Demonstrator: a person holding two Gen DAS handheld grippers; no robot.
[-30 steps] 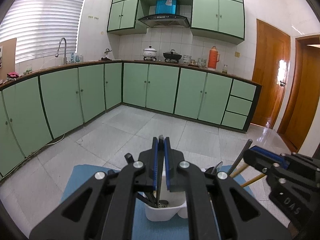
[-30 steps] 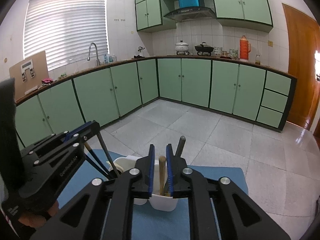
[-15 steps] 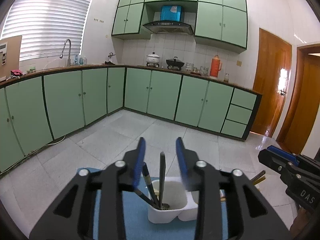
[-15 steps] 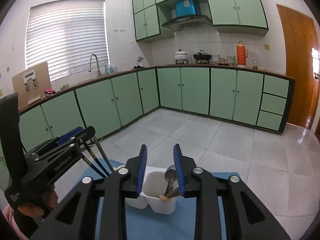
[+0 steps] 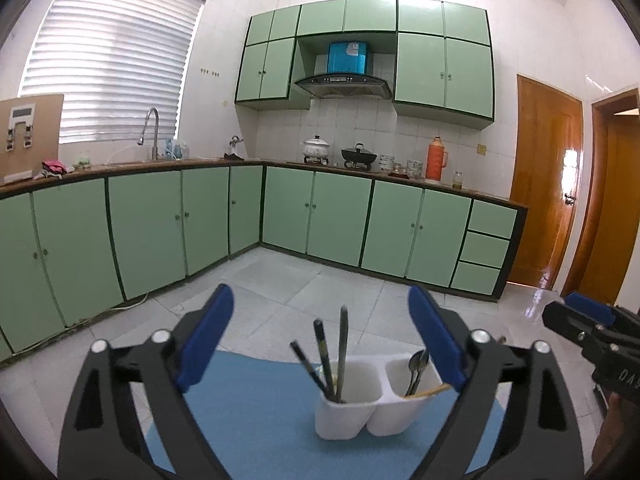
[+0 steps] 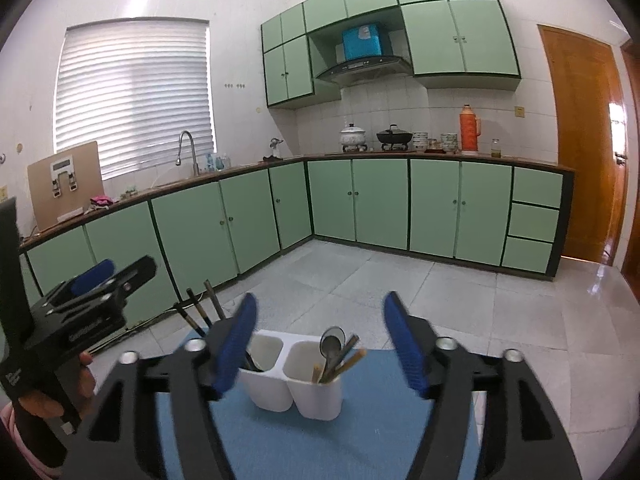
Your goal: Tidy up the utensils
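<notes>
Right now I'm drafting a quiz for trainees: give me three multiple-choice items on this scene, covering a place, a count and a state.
1. The spoon stands in which compartment of the white holder, in the right wrist view?
A left
B right
C neither

2. How many compartments has the holder?
A one
B two
C three

3. The left gripper is:
A open, empty
B shut on a chopstick
C shut on the spoon

Key: 1 B, it rises from the right cup; 2 B, one divider splits two cups; 3 A, its blue pads stand wide apart.

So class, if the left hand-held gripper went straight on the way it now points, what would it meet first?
Probably the dark chopsticks standing in the white two-compartment holder, between its open fingers; depth is unclear.
</notes>
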